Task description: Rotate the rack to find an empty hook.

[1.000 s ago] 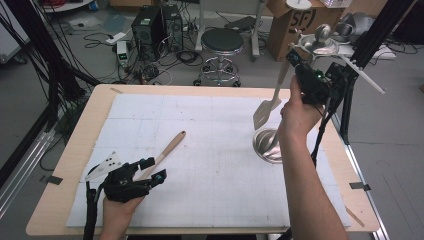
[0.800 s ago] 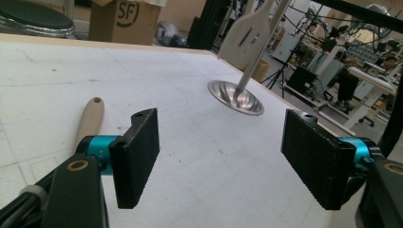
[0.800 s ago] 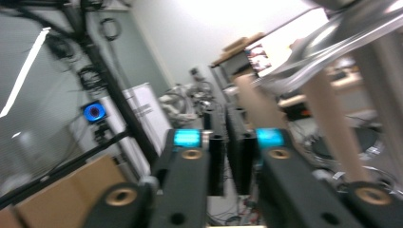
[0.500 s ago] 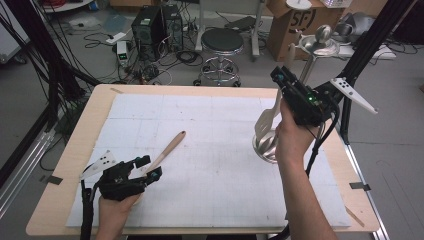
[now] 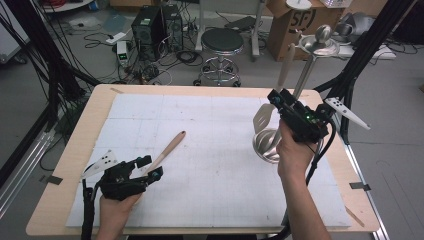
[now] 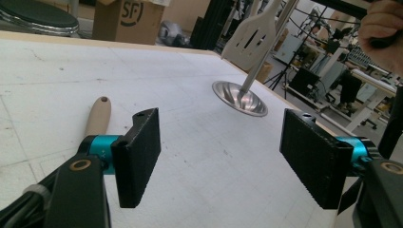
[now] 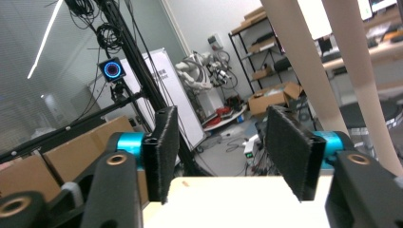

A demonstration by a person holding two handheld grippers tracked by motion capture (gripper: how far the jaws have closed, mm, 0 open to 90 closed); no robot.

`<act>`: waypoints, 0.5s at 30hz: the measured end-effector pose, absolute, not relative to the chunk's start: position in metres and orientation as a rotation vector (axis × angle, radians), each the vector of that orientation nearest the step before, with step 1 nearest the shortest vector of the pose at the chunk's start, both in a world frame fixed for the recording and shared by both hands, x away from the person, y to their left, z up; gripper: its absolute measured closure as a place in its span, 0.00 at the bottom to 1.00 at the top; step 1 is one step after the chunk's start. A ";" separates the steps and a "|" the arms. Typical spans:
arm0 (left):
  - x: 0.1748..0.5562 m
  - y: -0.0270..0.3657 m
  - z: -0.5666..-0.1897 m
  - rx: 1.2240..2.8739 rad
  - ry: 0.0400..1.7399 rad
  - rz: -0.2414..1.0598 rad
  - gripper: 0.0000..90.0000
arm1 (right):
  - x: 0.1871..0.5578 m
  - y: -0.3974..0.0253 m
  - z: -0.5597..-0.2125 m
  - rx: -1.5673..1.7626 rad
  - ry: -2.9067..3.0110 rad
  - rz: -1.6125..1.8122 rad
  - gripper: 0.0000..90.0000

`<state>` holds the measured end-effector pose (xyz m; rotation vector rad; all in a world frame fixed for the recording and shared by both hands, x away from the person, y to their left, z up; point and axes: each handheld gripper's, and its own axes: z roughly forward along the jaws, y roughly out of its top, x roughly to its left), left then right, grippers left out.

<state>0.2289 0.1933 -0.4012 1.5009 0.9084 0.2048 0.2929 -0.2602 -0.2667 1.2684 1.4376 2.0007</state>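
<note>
On the tabletop (image 5: 220, 150), covered by a white gridded mat, the left gripper (image 5: 146, 167) sits low near the front left corner, held in the person's left hand (image 5: 112, 210). Its jaws are spread wide with nothing between them. A wooden-handled utensil (image 5: 167, 148) lies flat on the mat just beside that gripper, its rounded handle end pointing away toward the middle of the tabletop; in the left gripper view the handle (image 6: 98, 115) shows behind the left jaw.

The right gripper (image 5: 280, 100) is raised above the right side of the tabletop, gripped by the right hand (image 5: 295, 152). Its jaws stand apart and hold nothing. Just beside it stands a metal utensil rack (image 5: 267, 145) with a round shiny base, its pole rising to a disc on top. A pale slotted spatula (image 5: 263, 117) hangs beside the pole, near the right gripper.
</note>
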 end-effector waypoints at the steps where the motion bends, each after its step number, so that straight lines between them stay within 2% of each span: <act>1: 0.229 0.193 -0.401 1.506 0.907 0.208 0.34 | 0.293 -0.261 -0.269 1.277 1.441 2.006 0.48; 15: 0.230 0.192 -0.402 1.504 0.905 0.204 0.34 | 0.286 -0.265 -0.293 1.346 1.484 1.982 0.42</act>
